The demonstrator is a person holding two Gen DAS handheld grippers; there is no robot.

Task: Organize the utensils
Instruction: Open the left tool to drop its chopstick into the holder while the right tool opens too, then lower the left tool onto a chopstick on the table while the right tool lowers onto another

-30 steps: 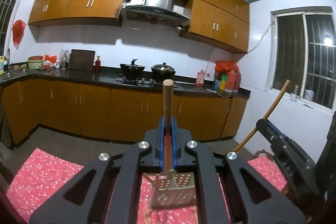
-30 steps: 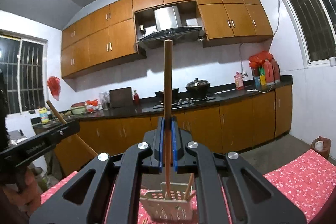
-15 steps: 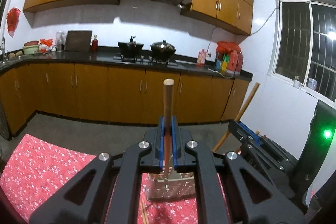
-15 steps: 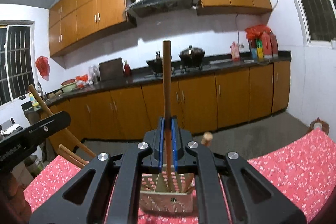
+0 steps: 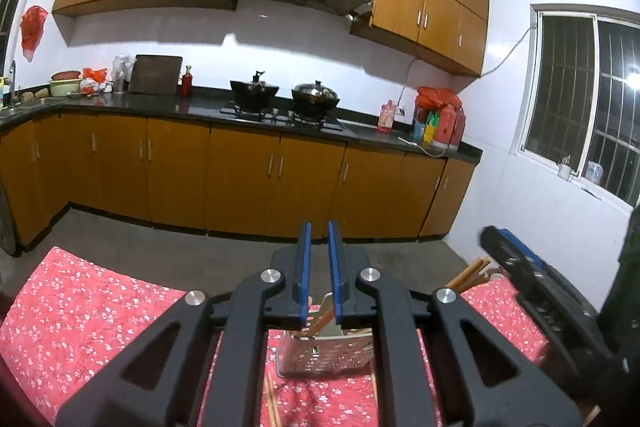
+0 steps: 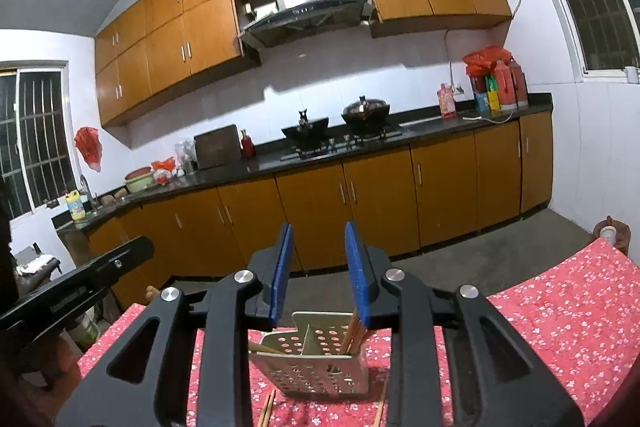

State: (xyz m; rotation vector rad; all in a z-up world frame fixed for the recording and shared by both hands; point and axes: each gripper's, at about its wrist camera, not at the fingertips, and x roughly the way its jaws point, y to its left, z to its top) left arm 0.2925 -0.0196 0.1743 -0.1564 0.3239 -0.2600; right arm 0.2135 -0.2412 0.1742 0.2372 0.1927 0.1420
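A perforated metal utensil holder [image 5: 324,357] [image 6: 312,367] stands on the red floral tablecloth [image 5: 88,319] just below both grippers. Wooden chopsticks [image 5: 320,321] lean inside it. In the right wrist view a pair of chopsticks [image 6: 354,333] stands in its right compartment and one [image 6: 260,349] lies in the left. My left gripper [image 5: 319,231] has a narrow gap between its blue pads, the jaws are opening and nothing is between them. My right gripper [image 6: 318,231] is wider apart, still opening, and also holds nothing.
Loose chopsticks [image 6: 266,407] [image 5: 272,399] lie on the cloth in front of the holder. The right gripper's black body [image 5: 532,291] fills the right of the left view, with wooden stick ends [image 5: 468,273] beside it. Orange kitchen cabinets [image 5: 240,171] stand beyond the table's far edge.
Each gripper held an upright chopstick between shut pads; both sticks have left the jaws and stand in the holder. Both pairs of pads have parted, the right wider. The left gripper sank.
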